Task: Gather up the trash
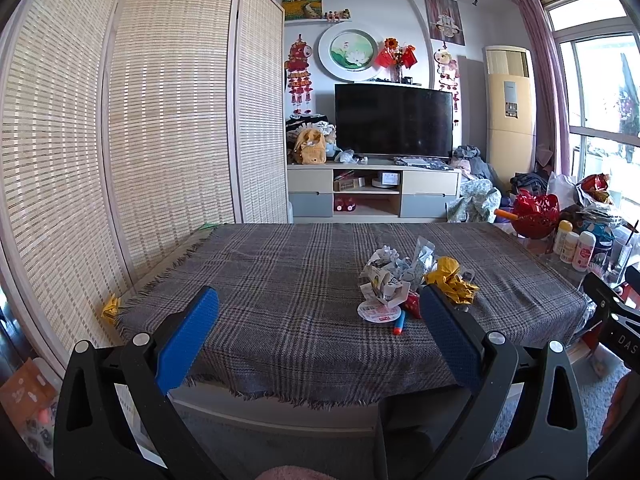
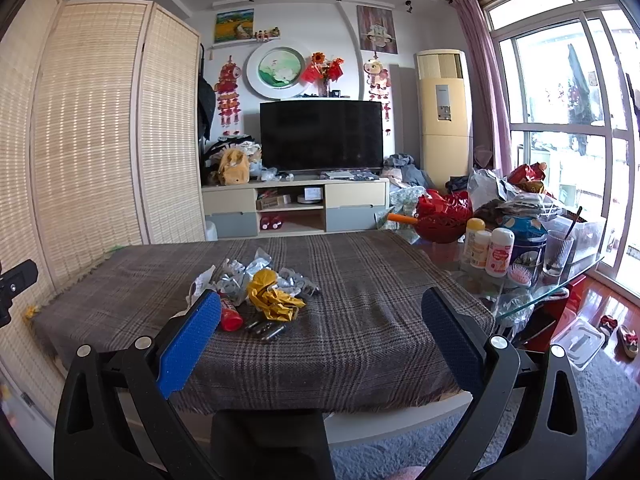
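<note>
While both the left gripper (image 1: 320,328) and right gripper (image 2: 320,328) are held released, light crumpled wrappers (image 2: 272,292) risk being scattered off the bench (image 2: 380,320).

Woven plaid tablecloth (image 1: 304,280), crinkled foil wrapper (image 2: 272,294)

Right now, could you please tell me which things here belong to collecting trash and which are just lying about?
For the job:
crumpled yellow foil wrapper
crumpled white paper scraps
small red bottle

Just lying about:
dark key fob
red plastic basket
white pill bottles
black flat television
</note>
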Action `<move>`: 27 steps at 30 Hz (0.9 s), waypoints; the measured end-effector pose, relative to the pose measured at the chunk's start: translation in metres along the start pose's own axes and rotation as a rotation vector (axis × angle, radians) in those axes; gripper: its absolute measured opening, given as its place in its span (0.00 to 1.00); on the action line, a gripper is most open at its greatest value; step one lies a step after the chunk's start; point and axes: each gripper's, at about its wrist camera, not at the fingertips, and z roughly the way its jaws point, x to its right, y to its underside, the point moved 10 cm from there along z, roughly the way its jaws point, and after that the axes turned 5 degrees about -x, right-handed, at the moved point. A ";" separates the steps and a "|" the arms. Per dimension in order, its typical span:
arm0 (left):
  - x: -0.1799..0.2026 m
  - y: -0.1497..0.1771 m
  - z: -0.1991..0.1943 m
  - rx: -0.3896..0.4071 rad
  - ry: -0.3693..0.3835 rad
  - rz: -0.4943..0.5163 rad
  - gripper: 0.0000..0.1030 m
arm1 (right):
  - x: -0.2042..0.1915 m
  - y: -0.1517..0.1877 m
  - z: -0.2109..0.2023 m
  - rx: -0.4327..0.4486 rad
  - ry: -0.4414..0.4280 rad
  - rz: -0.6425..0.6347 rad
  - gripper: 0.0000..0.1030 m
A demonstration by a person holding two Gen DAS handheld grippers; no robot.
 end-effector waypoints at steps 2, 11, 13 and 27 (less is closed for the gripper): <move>0.000 0.000 0.000 0.002 0.002 0.000 0.92 | 0.000 0.000 0.000 -0.001 -0.003 -0.001 0.97; 0.000 0.001 0.000 -0.001 0.003 0.004 0.92 | 0.000 -0.001 0.002 -0.004 -0.003 -0.003 0.97; -0.002 0.001 0.000 -0.001 -0.001 0.001 0.92 | 0.000 -0.001 0.002 -0.001 -0.004 -0.001 0.97; 0.001 0.000 -0.005 0.006 0.000 0.001 0.92 | 0.000 -0.001 0.000 0.002 -0.004 -0.001 0.97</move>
